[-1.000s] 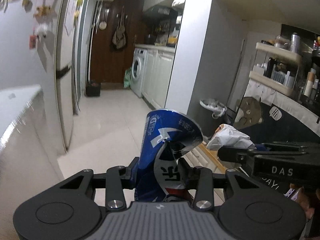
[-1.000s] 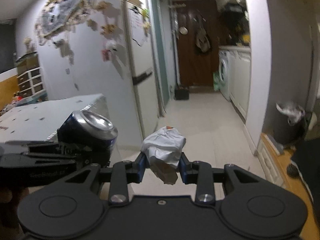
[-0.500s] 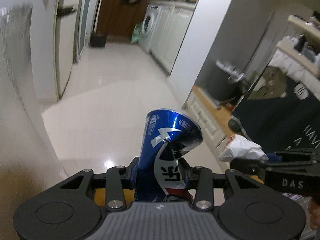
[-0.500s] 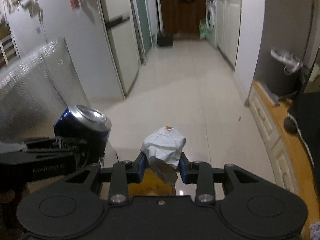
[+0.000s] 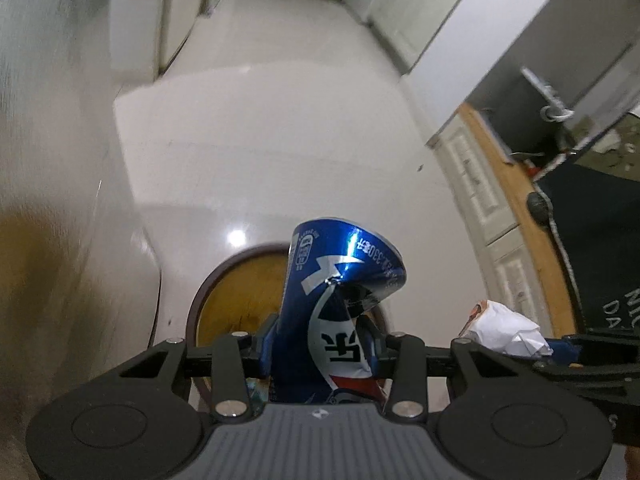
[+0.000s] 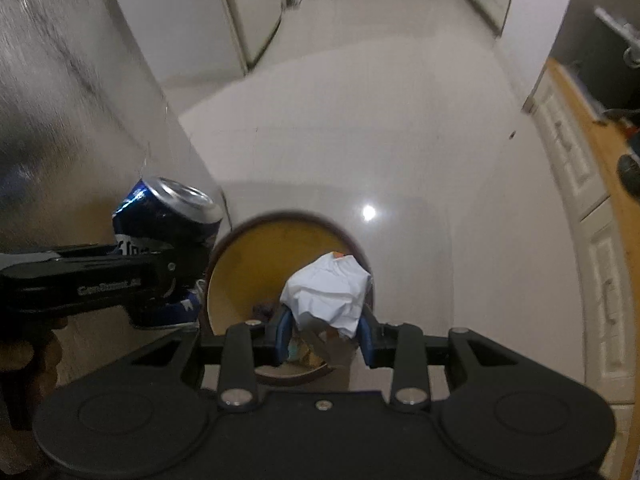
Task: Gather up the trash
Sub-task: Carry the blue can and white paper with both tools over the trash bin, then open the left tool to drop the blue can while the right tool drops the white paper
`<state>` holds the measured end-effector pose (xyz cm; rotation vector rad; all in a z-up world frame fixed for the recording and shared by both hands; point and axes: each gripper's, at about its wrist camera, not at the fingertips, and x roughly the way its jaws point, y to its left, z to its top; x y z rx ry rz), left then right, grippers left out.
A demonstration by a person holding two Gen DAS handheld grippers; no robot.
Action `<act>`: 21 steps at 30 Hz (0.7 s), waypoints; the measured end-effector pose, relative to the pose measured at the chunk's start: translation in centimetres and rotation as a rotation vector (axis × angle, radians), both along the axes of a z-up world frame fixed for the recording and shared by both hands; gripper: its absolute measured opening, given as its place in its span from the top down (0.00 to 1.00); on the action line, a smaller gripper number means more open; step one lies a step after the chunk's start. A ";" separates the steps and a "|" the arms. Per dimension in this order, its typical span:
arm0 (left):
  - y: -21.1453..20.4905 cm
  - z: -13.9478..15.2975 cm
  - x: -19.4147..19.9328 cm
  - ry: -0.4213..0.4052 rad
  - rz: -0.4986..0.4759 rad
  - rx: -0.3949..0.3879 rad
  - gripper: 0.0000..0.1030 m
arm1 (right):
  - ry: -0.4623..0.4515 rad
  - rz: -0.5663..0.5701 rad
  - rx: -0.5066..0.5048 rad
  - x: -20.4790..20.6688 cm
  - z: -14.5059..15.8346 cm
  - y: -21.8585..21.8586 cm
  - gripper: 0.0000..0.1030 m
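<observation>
We see a pale glossy tiled floor (image 6: 420,128), with 1 bright light spot reflected on it. Standing directly on it is 1 round bin (image 6: 240,280) with a dark brown rim and yellow inner wall, some scraps inside that we cannot identify. White cabinet fronts (image 6: 576,168) rise from the floor's right edge, and pale appliance fronts (image 6: 256,20) from its left.

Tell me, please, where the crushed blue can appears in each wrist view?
Left wrist: the crushed blue can is at lower centre, clamped in the left hand-held gripper.
Right wrist: the can is at centre left.
Shared landmark: the round bin, also visible behind the can.
</observation>
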<state>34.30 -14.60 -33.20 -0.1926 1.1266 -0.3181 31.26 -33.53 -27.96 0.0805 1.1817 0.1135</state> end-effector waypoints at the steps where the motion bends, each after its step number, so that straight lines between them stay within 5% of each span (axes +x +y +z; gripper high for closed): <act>1: 0.3 -0.7 0.2 0.016 0.012 -0.002 0.59 | 0.013 0.008 -0.001 0.3 -0.6 0.3 0.66; 12: 1.9 -5.8 1.2 0.149 0.099 -0.092 0.59 | 0.150 0.115 -0.097 3.1 -6.2 4.2 0.65; 21: 3.6 -9.2 1.4 0.265 0.217 -0.113 0.57 | 0.084 0.110 -0.122 5.7 -5.7 4.8 0.61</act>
